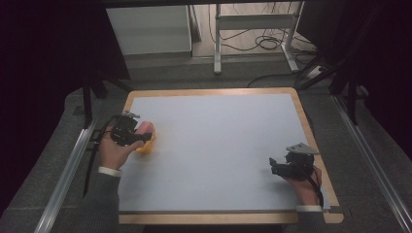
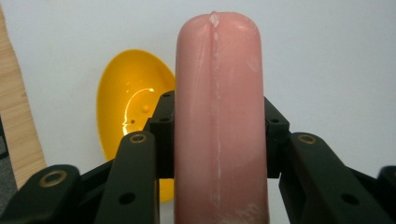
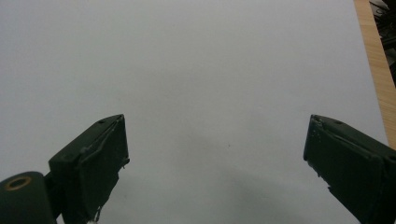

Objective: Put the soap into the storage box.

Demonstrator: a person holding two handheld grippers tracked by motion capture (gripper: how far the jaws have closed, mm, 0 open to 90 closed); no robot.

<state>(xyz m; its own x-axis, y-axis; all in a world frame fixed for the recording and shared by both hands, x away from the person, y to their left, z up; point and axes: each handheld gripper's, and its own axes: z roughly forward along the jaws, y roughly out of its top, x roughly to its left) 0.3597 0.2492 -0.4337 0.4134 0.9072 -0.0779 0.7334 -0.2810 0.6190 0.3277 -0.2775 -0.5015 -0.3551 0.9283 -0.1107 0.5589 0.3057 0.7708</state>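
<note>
A pink sausage-shaped toy (image 2: 218, 116) runs lengthwise between the jaws of my left gripper (image 2: 218, 126), which is shut on it. In the high view the left gripper (image 1: 141, 136) sits at the table's left side with the pink sausage (image 1: 145, 127) sticking out over a yellow bowl (image 1: 147, 144). The yellow bowl (image 2: 130, 107) lies on the mat just under and beside the sausage, its inside facing up. My right gripper (image 3: 215, 154) stands open over bare grey mat, jaws wide apart with nothing between them. The right gripper (image 1: 274, 166) rests near the table's right front.
A light grey mat (image 1: 218, 145) covers a wooden table with a wood rim (image 1: 311, 131). Black curtains hang left and right. Metal rails run along both sides of the table; a white cabinet and table legs with cables stand behind.
</note>
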